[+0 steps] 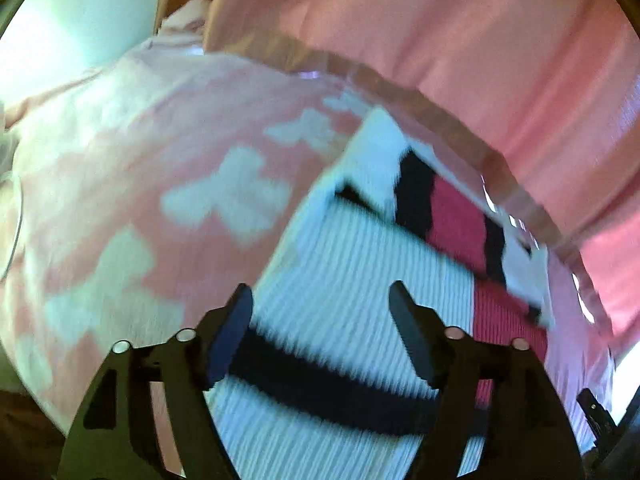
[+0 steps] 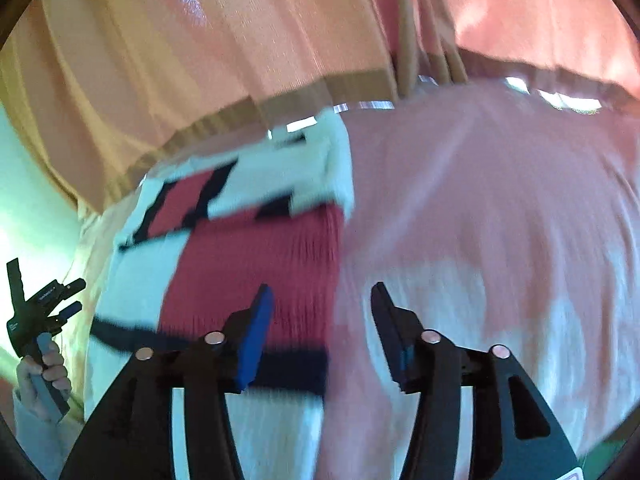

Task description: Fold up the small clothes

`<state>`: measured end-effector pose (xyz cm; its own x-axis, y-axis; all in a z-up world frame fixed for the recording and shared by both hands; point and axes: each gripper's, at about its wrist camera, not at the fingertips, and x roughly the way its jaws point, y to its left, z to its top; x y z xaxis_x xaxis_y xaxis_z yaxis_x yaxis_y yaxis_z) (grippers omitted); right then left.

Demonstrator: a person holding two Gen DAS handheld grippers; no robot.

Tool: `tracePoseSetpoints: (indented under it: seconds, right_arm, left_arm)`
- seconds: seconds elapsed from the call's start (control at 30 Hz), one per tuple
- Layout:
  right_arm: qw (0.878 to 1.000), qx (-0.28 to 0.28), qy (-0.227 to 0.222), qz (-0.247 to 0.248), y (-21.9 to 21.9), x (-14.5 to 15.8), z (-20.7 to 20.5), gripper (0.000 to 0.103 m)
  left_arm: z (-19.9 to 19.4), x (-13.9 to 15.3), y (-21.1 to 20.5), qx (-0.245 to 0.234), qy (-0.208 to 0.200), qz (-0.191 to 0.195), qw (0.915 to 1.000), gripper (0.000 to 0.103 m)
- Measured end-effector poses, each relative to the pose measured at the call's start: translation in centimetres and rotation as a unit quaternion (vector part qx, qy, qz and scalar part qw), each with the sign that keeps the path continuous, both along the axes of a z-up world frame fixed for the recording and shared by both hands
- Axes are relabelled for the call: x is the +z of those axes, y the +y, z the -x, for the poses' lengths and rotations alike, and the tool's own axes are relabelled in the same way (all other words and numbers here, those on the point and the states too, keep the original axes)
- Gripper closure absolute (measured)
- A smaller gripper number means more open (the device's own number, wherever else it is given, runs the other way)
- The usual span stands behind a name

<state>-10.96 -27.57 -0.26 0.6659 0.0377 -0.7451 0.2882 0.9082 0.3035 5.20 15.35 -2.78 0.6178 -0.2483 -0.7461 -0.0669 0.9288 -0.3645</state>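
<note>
Blanket: a pink fleece blanket with pale cloud-like patches (image 1: 132,184) spreads beneath and ahead of both grippers.
Garment: a folded white, red and black ribbed knit garment (image 1: 344,280) lies flat on the blanket, directly below the left gripper (image 1: 322,304); the right gripper (image 2: 320,302) hangs above its right edge.
Jaws: both pairs stand apart, nothing between them.
Curtain: a pink-orange curtain (image 2: 224,52) hangs beyond.
Right view only: a hand (image 2: 42,376) holding the left gripper's handle.
</note>
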Motion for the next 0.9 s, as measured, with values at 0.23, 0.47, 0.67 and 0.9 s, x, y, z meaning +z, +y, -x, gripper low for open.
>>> tracePoseSetpoints:
  seconds: [0.23, 0.47, 0.67, 0.9]
  right_arm:
    - [0.999, 0.007, 0.021, -0.049, 2.8, -3.8, 7.3, 0.050]
    - [0.997, 0.037, 0.047, -0.049, 5.9, -5.9, 9.6, 0.050]
    - [0.997, 0.049, 0.050, -0.038, 7.2, -6.5, 9.3, 0.045]
    - [0.997, 0.051, 0.039, -0.047, 7.1, -6.5, 9.2, 0.045]
  left_arm:
    - [7.6, -2.7, 1.6, 0.018, 0.024, 0.032, 0.9990, 0.030]
    - [11.1, -4.2, 0.6, 0.015, 0.034, -0.020, 0.9991, 0.029]
    - [11.9, -4.1, 1.2, 0.024, 0.025, -0.033, 0.9988, 0.029]
    - [13.2, -4.4, 1.9, 0.028, 0.029, -0.030, 0.9987, 0.029]
